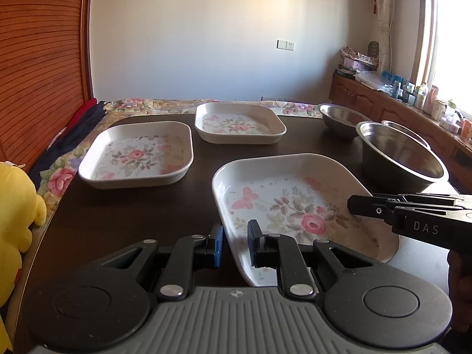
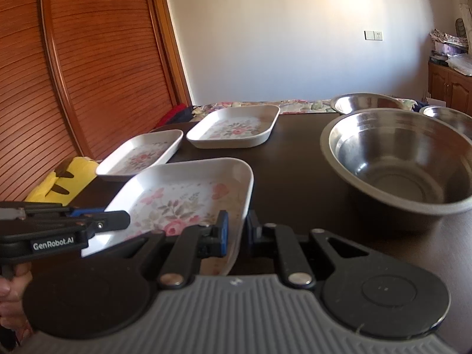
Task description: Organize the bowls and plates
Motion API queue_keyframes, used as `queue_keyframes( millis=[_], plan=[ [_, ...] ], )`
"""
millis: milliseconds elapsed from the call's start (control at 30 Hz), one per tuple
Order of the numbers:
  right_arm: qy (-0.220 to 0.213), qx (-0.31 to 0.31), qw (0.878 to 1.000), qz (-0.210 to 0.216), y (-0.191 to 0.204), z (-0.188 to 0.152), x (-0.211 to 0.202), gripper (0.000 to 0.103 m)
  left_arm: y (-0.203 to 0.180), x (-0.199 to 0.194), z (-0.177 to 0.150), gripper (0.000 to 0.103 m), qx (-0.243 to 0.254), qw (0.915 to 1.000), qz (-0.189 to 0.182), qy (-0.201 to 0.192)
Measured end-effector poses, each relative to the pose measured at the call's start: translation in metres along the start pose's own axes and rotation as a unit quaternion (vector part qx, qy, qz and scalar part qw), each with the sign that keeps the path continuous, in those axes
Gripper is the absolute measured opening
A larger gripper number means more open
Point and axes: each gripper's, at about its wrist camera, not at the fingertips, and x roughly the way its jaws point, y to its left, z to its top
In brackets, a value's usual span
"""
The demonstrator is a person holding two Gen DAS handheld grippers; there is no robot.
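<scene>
A white square plate with a pink rose print (image 1: 295,206) (image 2: 183,197) lies nearest on the dark table (image 1: 118,221). My left gripper (image 1: 236,236) is shut on its near left rim. My right gripper (image 2: 237,227) is shut on its right rim, on the opposite side. I cannot tell whether the plate rests on the table. Two matching floral plates (image 1: 138,156) (image 1: 239,122) sit flat farther back on the left. A big steel bowl (image 1: 401,153) (image 2: 401,159) stands to the right, with two more steel bowls (image 2: 365,101) (image 2: 448,115) behind it.
A yellow plush toy (image 1: 14,206) sits off the table's left edge on a floral bedspread (image 1: 59,177). A slatted wooden door (image 2: 88,73) rises on the left. A wooden cabinet (image 1: 368,100) cluttered with bottles runs along the right under the window.
</scene>
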Motion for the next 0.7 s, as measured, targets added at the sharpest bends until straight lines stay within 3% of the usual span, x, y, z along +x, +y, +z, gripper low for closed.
queue_keyframes(
  millis=[700],
  plan=[
    [-0.017, -0.009, 1.000, -0.003, 0.010, -0.026, -0.036, 0.014, -0.014, -0.019, -0.023, 0.019, 0.003, 1.0000, 0.007, 0.001]
  ],
)
